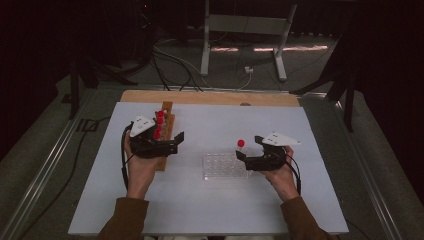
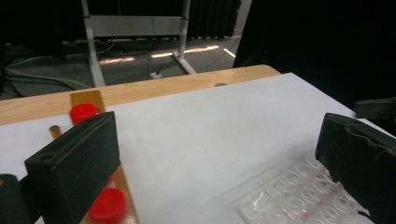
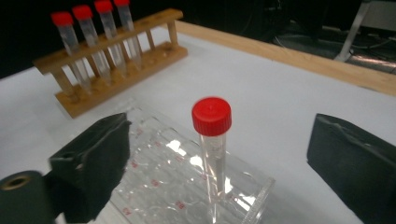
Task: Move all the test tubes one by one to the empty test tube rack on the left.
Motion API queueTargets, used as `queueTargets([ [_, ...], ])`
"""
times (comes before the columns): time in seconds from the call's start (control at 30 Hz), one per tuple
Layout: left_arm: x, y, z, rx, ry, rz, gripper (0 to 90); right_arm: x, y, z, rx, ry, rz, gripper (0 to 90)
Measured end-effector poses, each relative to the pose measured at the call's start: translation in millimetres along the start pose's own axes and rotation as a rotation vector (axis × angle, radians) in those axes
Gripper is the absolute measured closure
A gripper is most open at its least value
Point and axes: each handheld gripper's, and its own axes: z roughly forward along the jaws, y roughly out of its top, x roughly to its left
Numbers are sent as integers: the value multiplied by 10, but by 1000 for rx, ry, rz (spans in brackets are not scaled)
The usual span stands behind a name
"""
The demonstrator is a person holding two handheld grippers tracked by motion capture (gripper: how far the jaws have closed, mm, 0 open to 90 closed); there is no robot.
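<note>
Right gripper view: the right tongs (image 3: 224, 163) stand spread, jaws either side of one red-capped tube (image 3: 212, 149) without touching it; its long axis is upright, cap on top, foot in a corner well of the clear well rack (image 3: 163, 182); beyond them a wooden rack (image 3: 116, 70) holds four more capped tubes; the left tongs (image 1: 177, 141) gape empty beside that rack on the desk (image 1: 210, 200).

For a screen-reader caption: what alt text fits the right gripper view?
A clear plastic tube with a red screw cap stands upright in a clear plastic well rack, between the right gripper's open black jaws. Behind, a wooden rack holding four red-capped tubes sits on the white table.
</note>
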Motion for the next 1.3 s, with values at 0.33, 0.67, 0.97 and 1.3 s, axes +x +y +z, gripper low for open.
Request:
queueTargets([
  [0.33, -146, -66, -32, 8, -23, 10, 7, 4, -54, 201, 74, -18, -93, 567],
  [0.67, -323, -17, -7, 2, -68, 42, 7, 7, -82, 277, 94, -1, -96, 730],
  [0.97, -345, -54, 59, 28, -75, 55, 7, 18, -76, 260, 78, -7, -95, 744],
  [1.3, -342, -94, 97, 33, -82, 47, 7, 27, 57, 86, 3, -4, -89, 745],
])
